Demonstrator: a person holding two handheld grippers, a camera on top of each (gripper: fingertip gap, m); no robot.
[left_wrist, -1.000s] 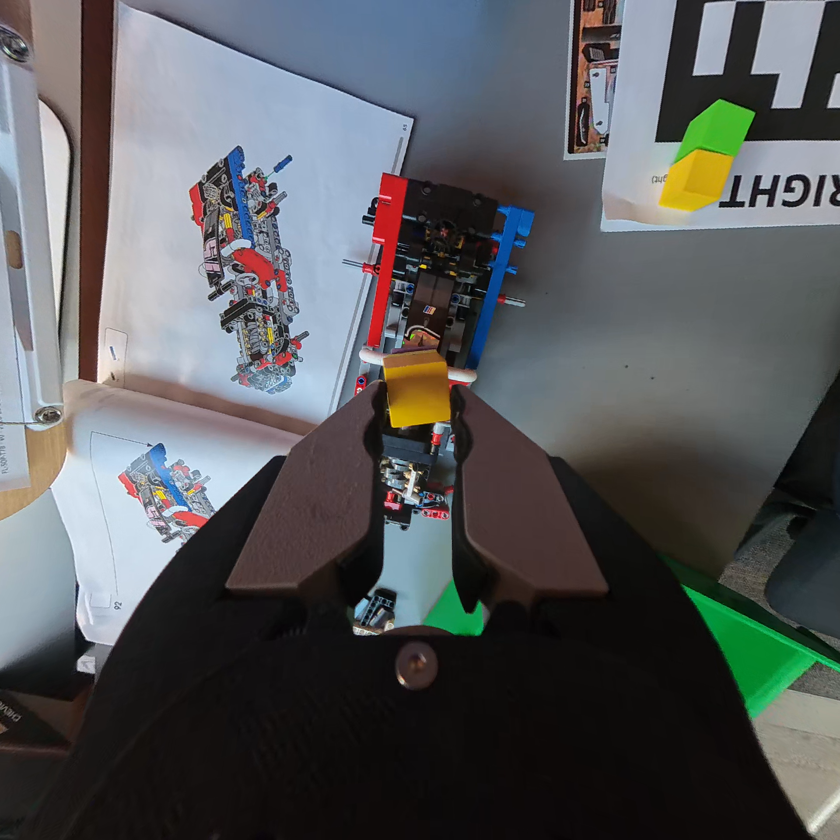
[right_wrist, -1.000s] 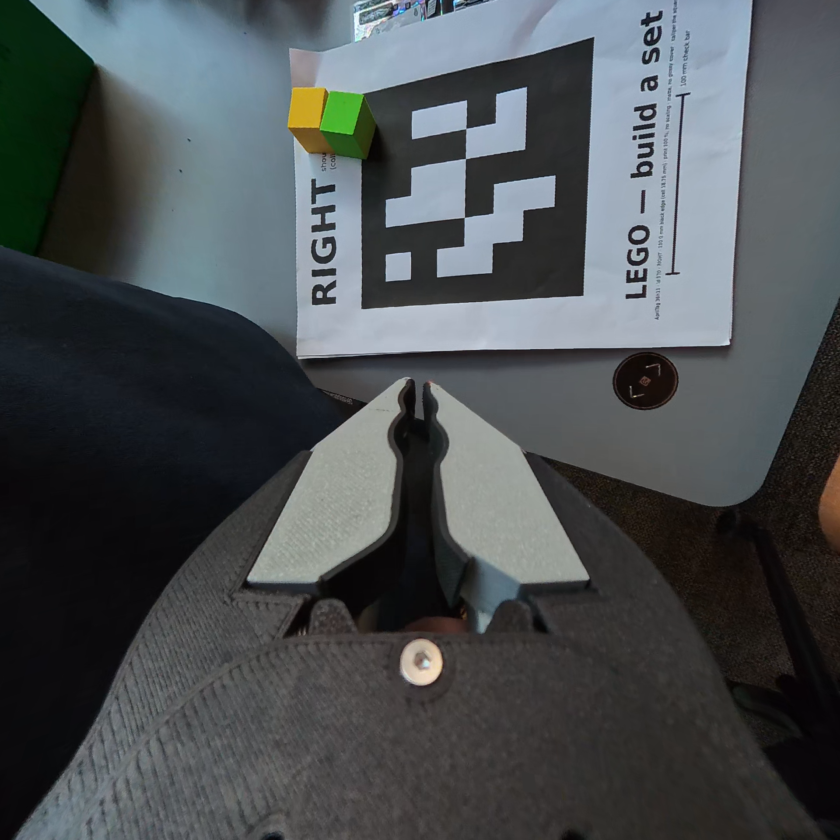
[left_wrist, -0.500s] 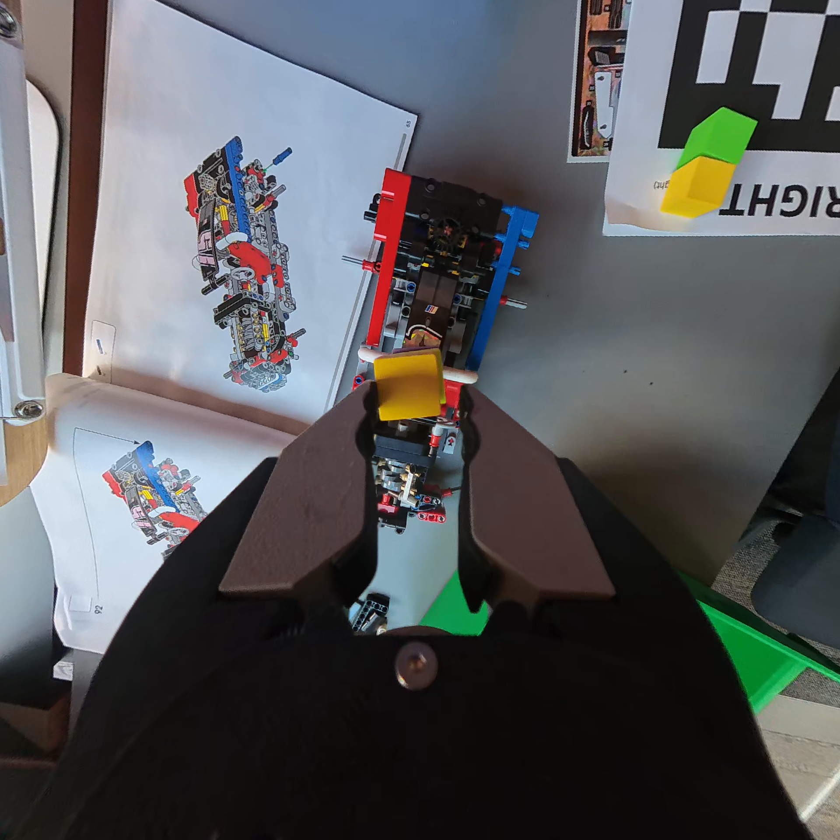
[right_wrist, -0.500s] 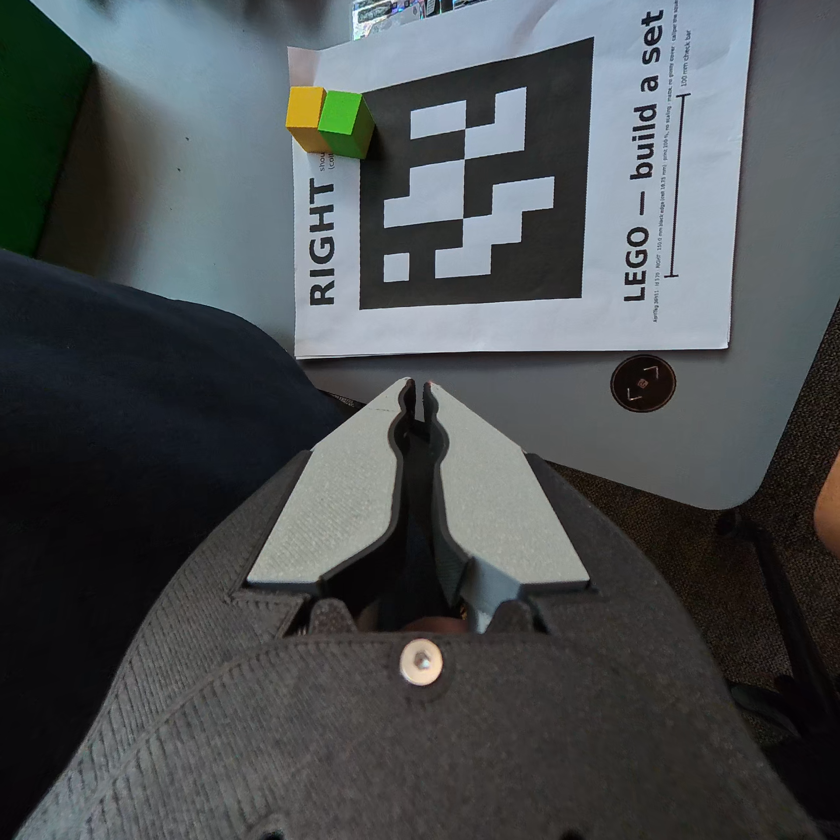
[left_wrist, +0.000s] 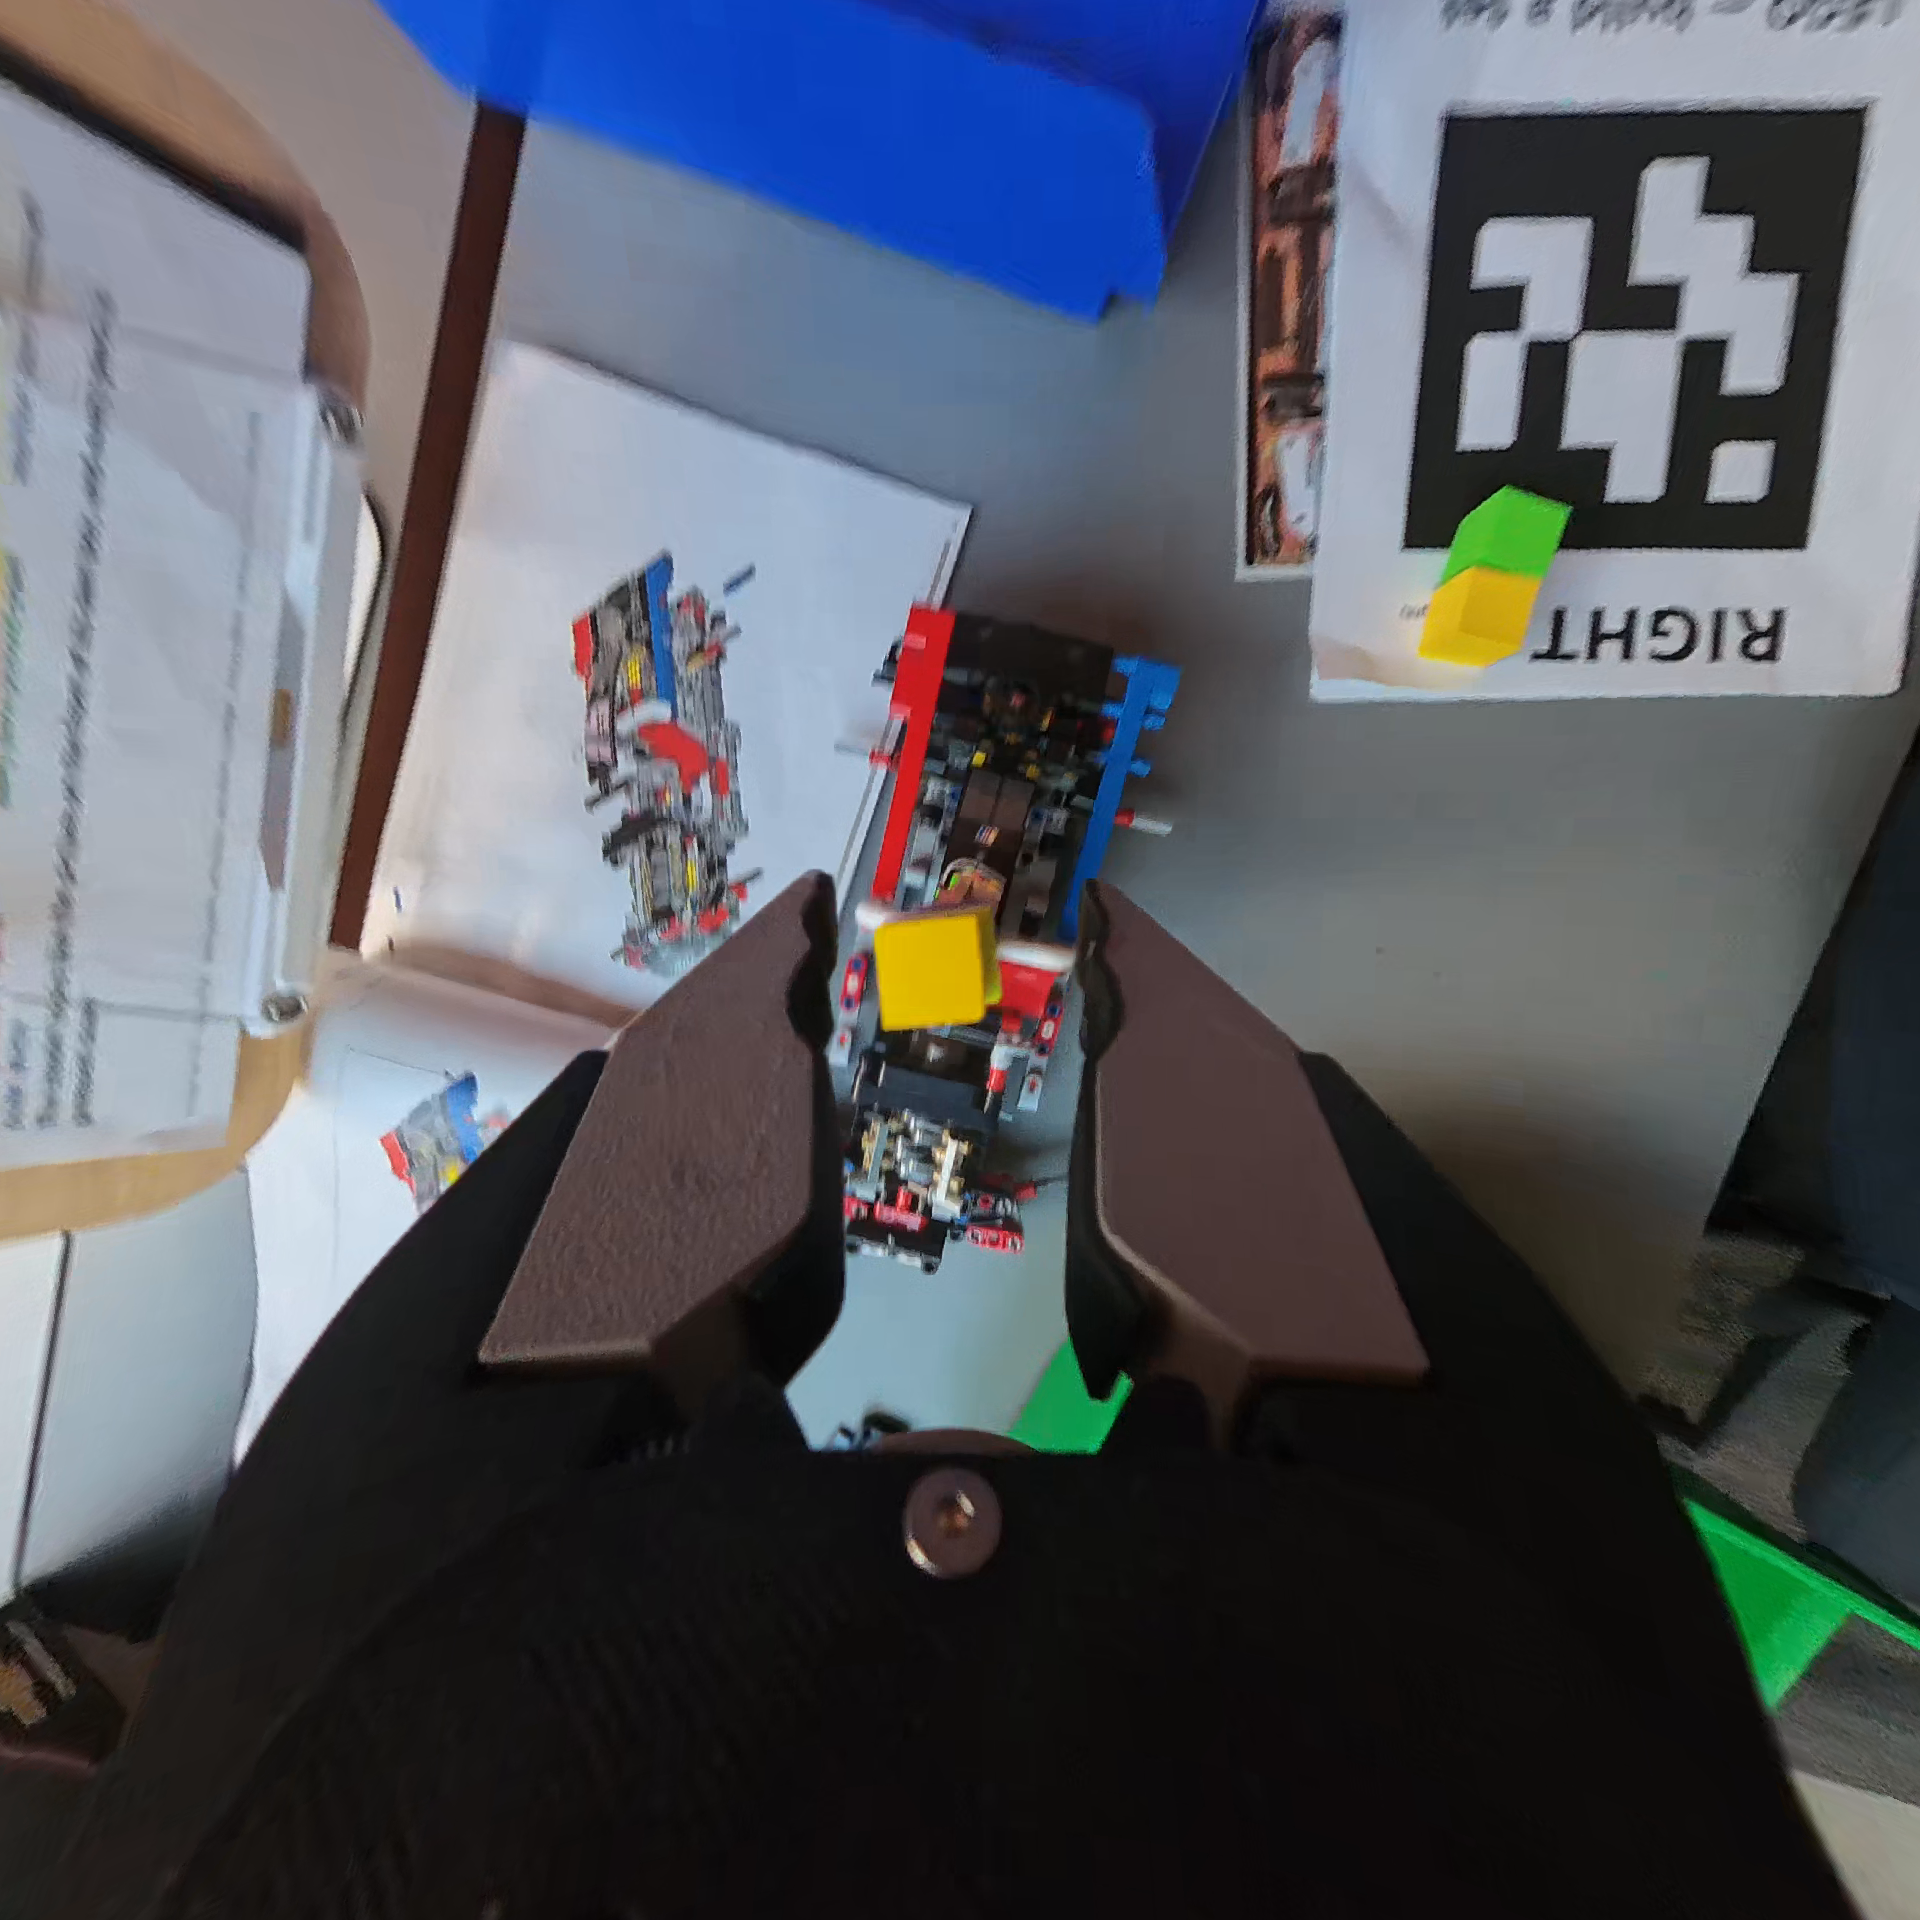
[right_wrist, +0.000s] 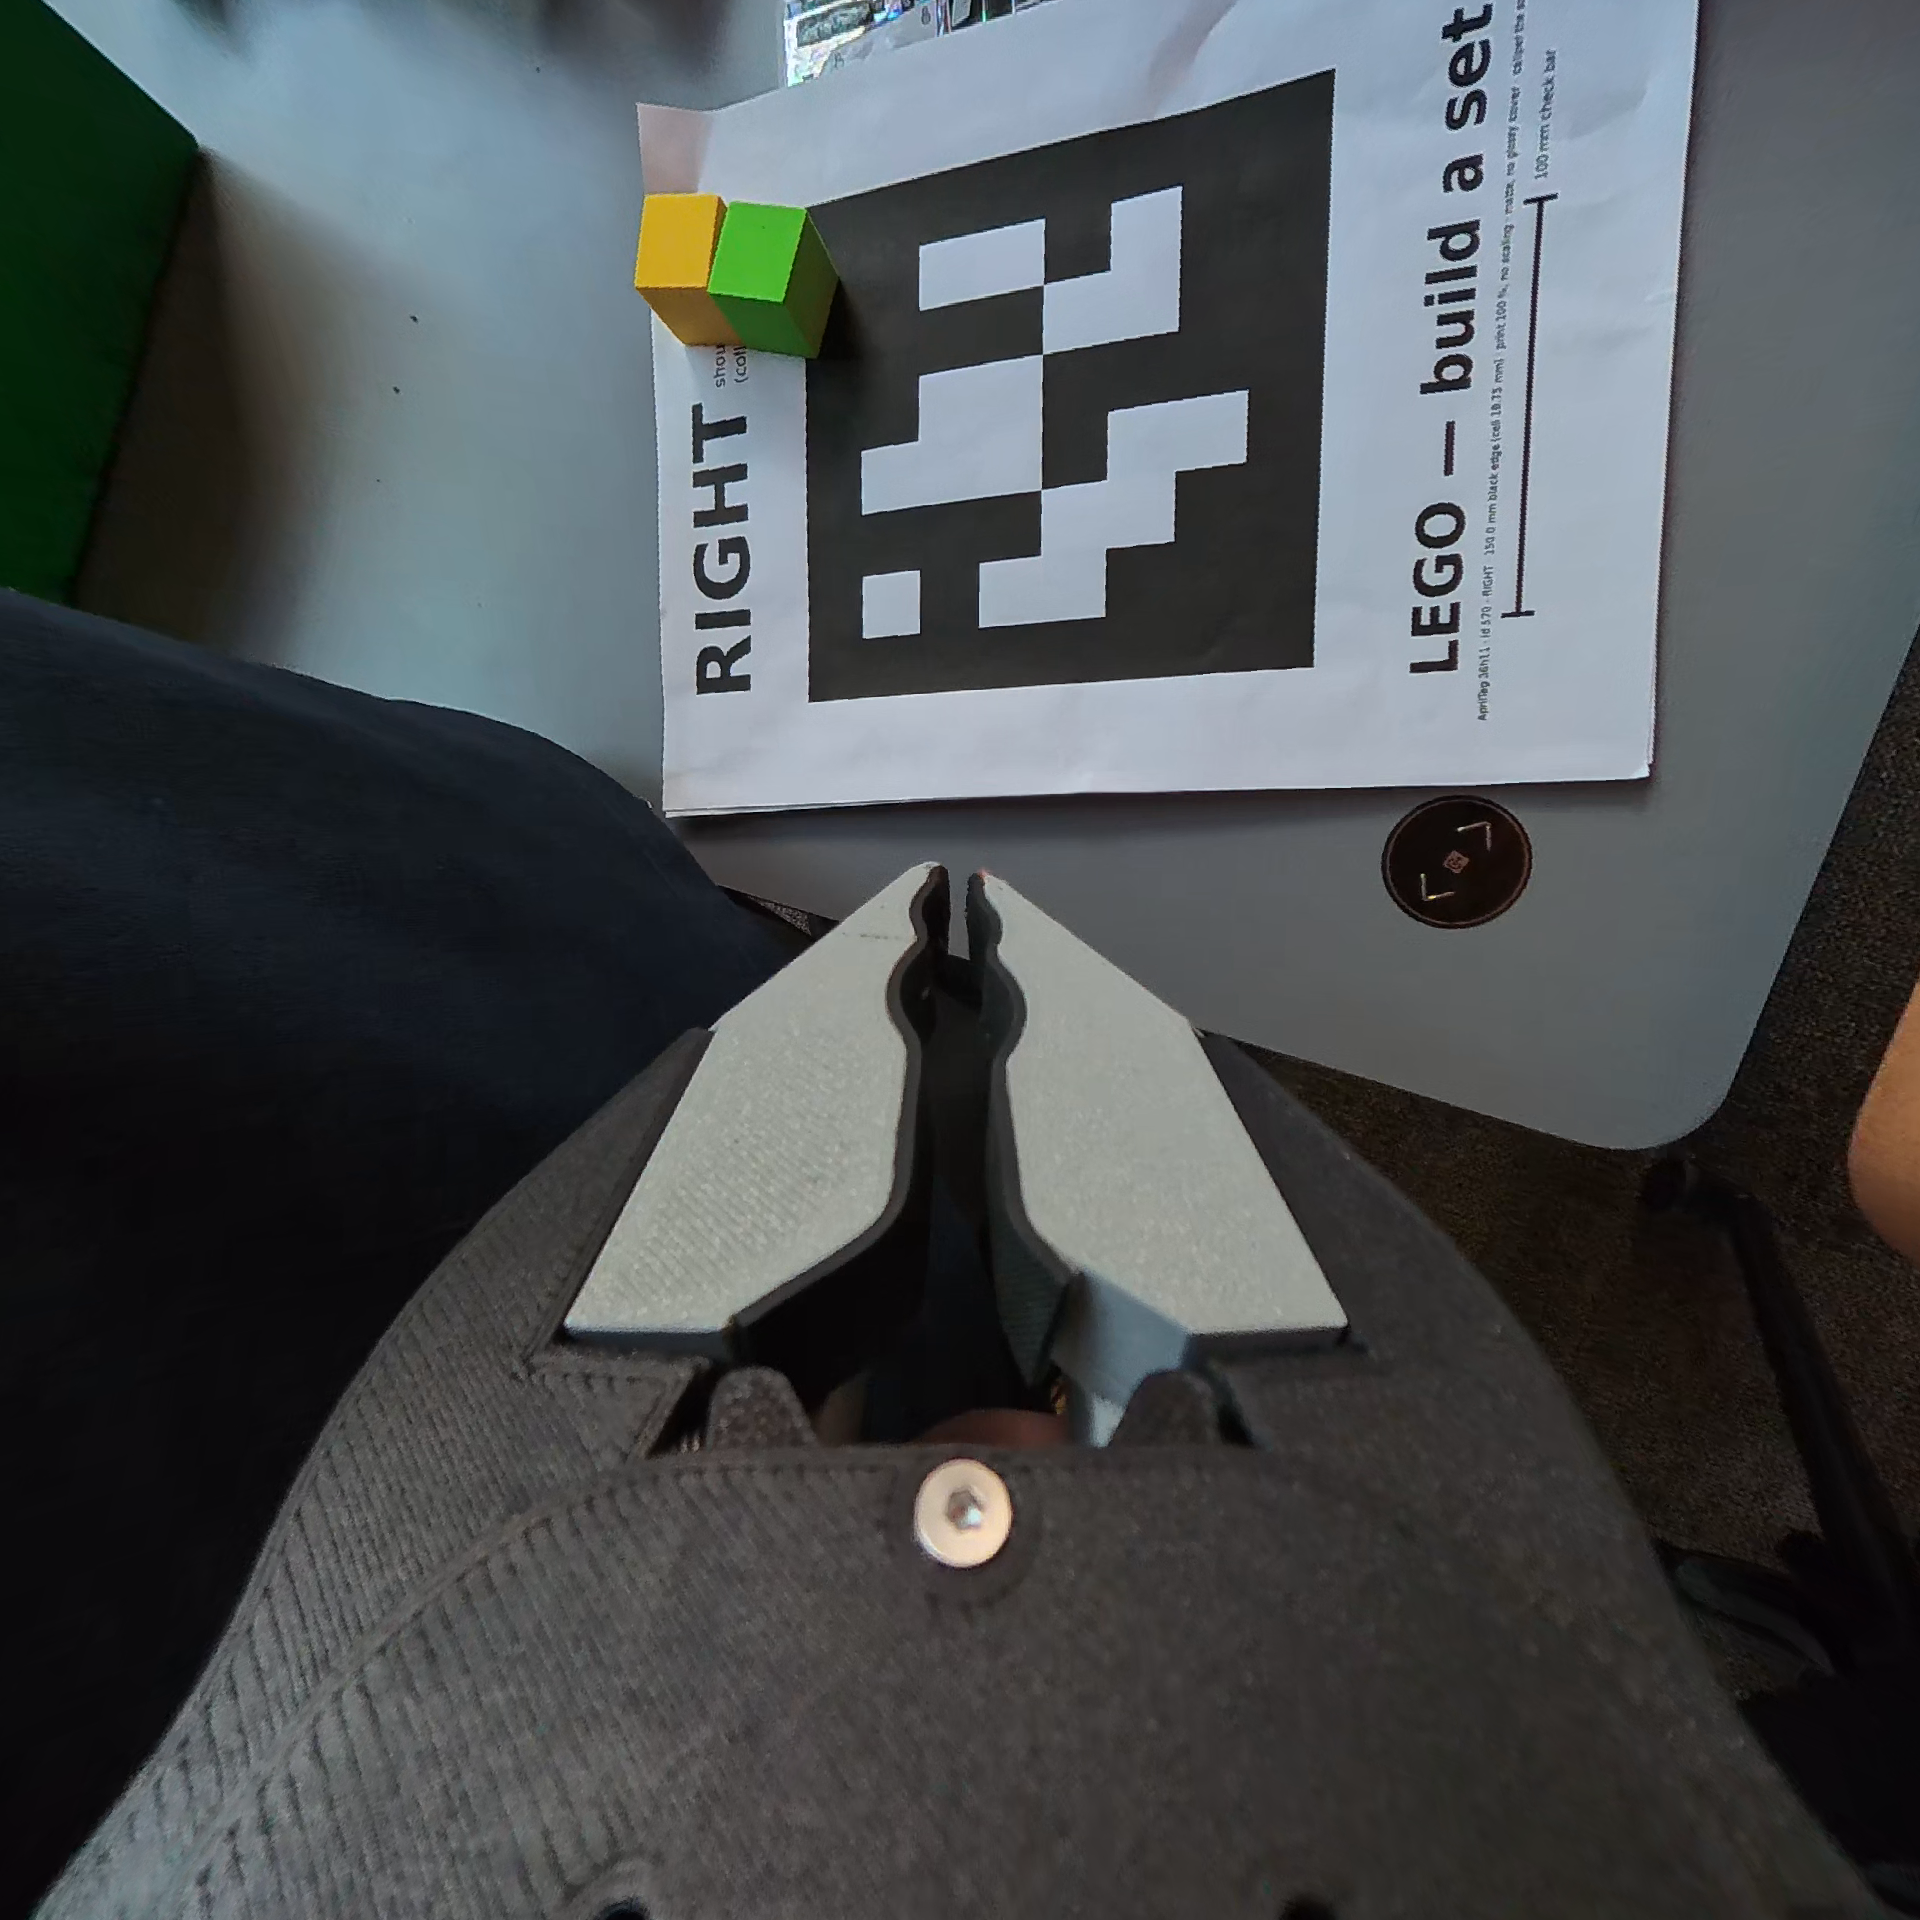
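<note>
In the left wrist view my left gripper (left_wrist: 956, 909) is open above a brick-built vehicle chassis (left_wrist: 1023, 748) with a red and a blue side rail. A yellow cube (left_wrist: 930, 966) lies between the spread brown fingers (left_wrist: 717, 1091), tilted over the chassis, with a gap to each pad. In the right wrist view my right gripper (right_wrist: 958, 883) is shut with nothing between its grey fingers (right_wrist: 790, 1122), and it hovers over the grey table's near edge (right_wrist: 1195, 935).
A yellow cube (right_wrist: 677, 260) and a green cube (right_wrist: 774, 275) sit together on a printed marker sheet (right_wrist: 1143, 748). An open instruction booklet (left_wrist: 582, 582) lies left of the chassis. A blue bin (left_wrist: 831, 135) is beyond it and a green bin (left_wrist: 1787, 1621) is at the right. A dark sleeve (right_wrist: 260, 935) is at the left. My hands' fingertips stand some 45 centimeters from each other. Between my left fingertips and the yellow cube (left_wrist: 930, 966) there is roughly 5 centimeters.
My left jaws have opened and let go of the yellow cube, which now tilts loose between them. The left gripper has drawn back. The right gripper has not moved.
</note>
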